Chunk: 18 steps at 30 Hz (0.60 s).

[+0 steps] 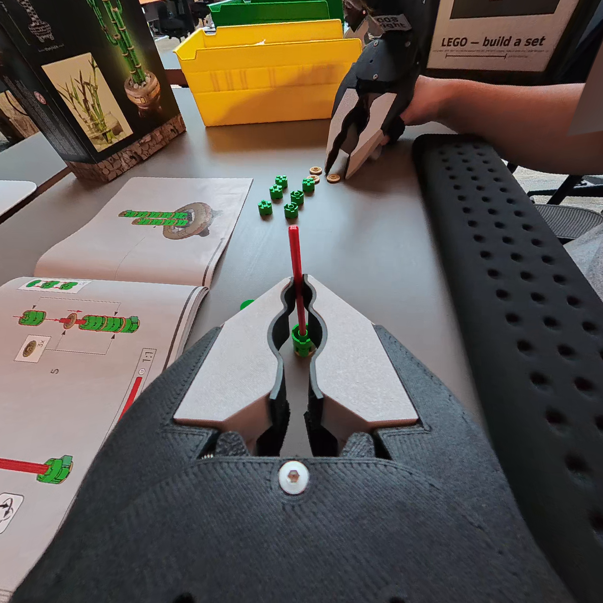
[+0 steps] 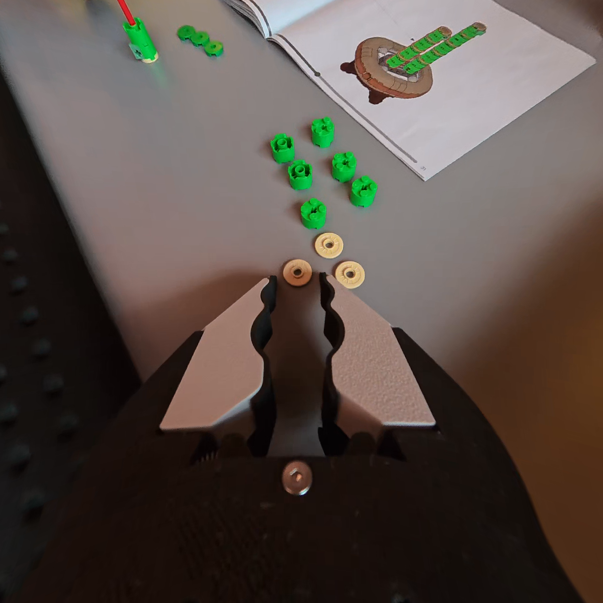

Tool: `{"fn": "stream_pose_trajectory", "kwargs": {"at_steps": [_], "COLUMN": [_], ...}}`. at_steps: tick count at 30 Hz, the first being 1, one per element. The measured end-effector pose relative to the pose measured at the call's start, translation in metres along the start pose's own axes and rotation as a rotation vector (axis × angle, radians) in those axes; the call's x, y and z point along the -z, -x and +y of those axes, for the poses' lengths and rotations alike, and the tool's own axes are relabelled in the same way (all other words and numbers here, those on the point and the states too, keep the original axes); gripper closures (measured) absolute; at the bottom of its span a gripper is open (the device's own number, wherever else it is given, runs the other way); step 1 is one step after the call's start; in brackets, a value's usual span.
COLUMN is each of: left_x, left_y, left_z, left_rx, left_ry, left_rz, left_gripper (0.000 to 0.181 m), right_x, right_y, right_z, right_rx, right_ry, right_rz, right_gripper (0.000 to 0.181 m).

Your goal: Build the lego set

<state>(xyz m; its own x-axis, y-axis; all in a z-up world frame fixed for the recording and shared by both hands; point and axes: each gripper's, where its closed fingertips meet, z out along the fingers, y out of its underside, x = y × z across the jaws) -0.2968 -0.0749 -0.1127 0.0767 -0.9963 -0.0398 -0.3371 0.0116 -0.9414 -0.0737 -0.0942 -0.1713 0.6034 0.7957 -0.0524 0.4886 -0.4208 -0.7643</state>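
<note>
disc between right claw tips (untouched)

A dark grey-brown table fills most of the left wrist view, its smooth top catching soft light. At three o'clock a black perforated chair back lies along the table's edge. At twelve o'clock, beyond the table, dim office chairs stand in a blurred room. At four o'clock a strip of pale floor shows.
</note>
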Motion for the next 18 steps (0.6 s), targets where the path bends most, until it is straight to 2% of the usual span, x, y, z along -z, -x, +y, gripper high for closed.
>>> {"fn": "stream_pose_trajectory", "kwargs": {"at_steps": [2, 5, 6, 7, 10, 12, 14, 16, 18], "left_x": [0.000, 0.000, 0.000, 0.000, -0.001, -0.002, -0.002, -0.002, -0.002], "left_y": [0.000, 0.000, 0.000, 0.000, 0.000, 0.000, 0.000, 0.000, 0.001], "left_z": [0.000, 0.001, 0.001, 0.002, 0.004, 0.006, 0.007, 0.007, 0.008], "left_rx": [0.005, 0.007, 0.005, 0.003, 0.006, 0.009, 0.005, 0.000, 0.002], "left_ry": [-0.001, 0.002, 0.004, 0.006, 0.016, 0.026, 0.032, 0.034, 0.035], "left_rz": [0.003, 0.003, 0.002, 0.001, 0.004, 0.007, 0.002, -0.006, -0.012], "left_gripper": [0.179, 0.179, 0.179, 0.179, 0.179, 0.179, 0.179, 0.180, 0.180], "right_x": [-0.001, -0.007, -0.009, -0.010, -0.003, -0.013, -0.040, -0.066, -0.079], "right_y": [0.000, 0.008, 0.014, 0.027, 0.078, 0.106, 0.121, 0.129, 0.137], "right_z": [-0.001, -0.007, -0.017, -0.040, -0.148, -0.198, -0.220, -0.222, -0.222], "right_rx": [0.001, 0.013, 0.017, 0.019, 0.095, 0.193, 0.300, 0.377, 0.401], "right_ry": [0.002, 0.006, -0.012, -0.072, -0.358, -0.408, -0.342, -0.249, -0.209], "right_rz": [-0.002, -0.051, -0.085, -0.142, -0.328, -0.382, -0.376, -0.381, -0.416], "right_gripper": [0.164, 0.166, 0.166, 0.166, 0.166, 0.166, 0.166, 0.166, 0.166]}}
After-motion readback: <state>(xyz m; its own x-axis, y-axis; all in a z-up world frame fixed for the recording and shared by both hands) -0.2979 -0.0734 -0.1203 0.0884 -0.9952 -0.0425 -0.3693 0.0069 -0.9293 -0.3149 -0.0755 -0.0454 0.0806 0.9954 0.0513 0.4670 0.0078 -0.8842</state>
